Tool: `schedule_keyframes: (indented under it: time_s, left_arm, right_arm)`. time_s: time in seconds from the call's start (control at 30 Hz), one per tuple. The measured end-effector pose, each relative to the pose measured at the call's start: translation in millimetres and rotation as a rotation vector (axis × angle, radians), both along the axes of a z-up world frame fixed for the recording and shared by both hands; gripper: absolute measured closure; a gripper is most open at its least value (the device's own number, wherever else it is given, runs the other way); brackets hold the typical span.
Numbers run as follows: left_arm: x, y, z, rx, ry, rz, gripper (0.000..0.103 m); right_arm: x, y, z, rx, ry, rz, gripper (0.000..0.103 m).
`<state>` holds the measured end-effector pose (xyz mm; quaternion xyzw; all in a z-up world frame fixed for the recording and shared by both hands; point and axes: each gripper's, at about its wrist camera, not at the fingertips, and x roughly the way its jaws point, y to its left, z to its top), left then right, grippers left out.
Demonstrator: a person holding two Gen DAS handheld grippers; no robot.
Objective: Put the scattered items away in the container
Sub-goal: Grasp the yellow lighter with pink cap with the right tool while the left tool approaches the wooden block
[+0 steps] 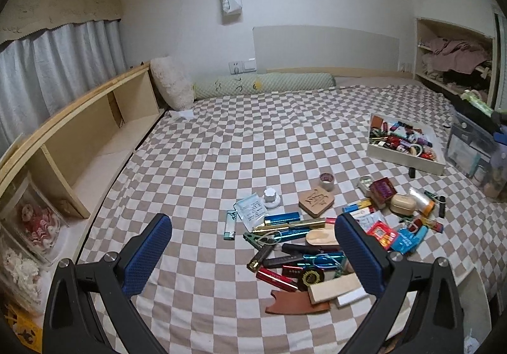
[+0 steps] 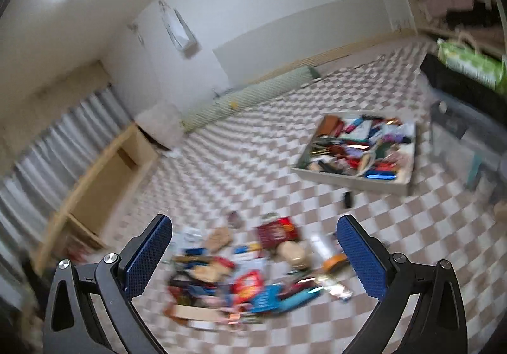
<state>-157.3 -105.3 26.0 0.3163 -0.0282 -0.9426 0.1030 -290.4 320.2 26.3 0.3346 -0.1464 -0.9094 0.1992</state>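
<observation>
A pile of scattered small items point(image 1: 317, 246) lies on the checkered bed: pens, lighters, a wooden coaster point(image 1: 316, 199), a tape roll point(image 1: 326, 181), a brown leather piece point(image 1: 294, 305). The white container point(image 1: 404, 159), full of small items, sits at the far right. My left gripper point(image 1: 253, 254) is open and empty, above the near edge of the pile. In the blurred right wrist view the pile point(image 2: 253, 274) lies below my right gripper point(image 2: 255, 259), which is open and empty. The container point(image 2: 355, 178) is ahead to the right.
A wooden shelf unit point(image 1: 88, 138) runs along the left of the bed. Pillows point(image 1: 263, 84) lie at the headboard. A clear plastic bin point(image 1: 472, 141) and a shelf with clothes point(image 1: 453, 56) stand at the right. A small black item point(image 2: 348, 199) lies before the container.
</observation>
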Motion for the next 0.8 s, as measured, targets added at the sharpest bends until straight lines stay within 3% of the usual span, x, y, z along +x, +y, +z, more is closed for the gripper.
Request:
schedule_keyframes:
  time_s: [0.17, 0.47, 0.7, 0.8]
  left_arm:
    - [-33.4, -16.0, -26.9, 0.057, -0.089, -0.004, 0.0]
    - [-75.6, -36.7, -100.8, 0.154, -0.353, -0.008, 0.0]
    - [-79.5, -30.9, -163.8, 0.076, -0.543, -0.033, 0.0]
    - [-81.1, -21.5, -180.5, 0.066, -0.582, -0.068, 0.0]
  right_arm:
    - [-22.4, -11.7, -28.8, 0.142, -0.024, 0.016, 0.0]
    - [-60.5, -19.2, -117.9, 0.134, -0.325, 0.017, 0.0]
    - [-72.2, -14.1, -179.8, 0.191, -0.526, -0.061, 0.0]
    - [-75.8, -10.0, -197.8, 0.22, -0.593, -0.12, 0.0]
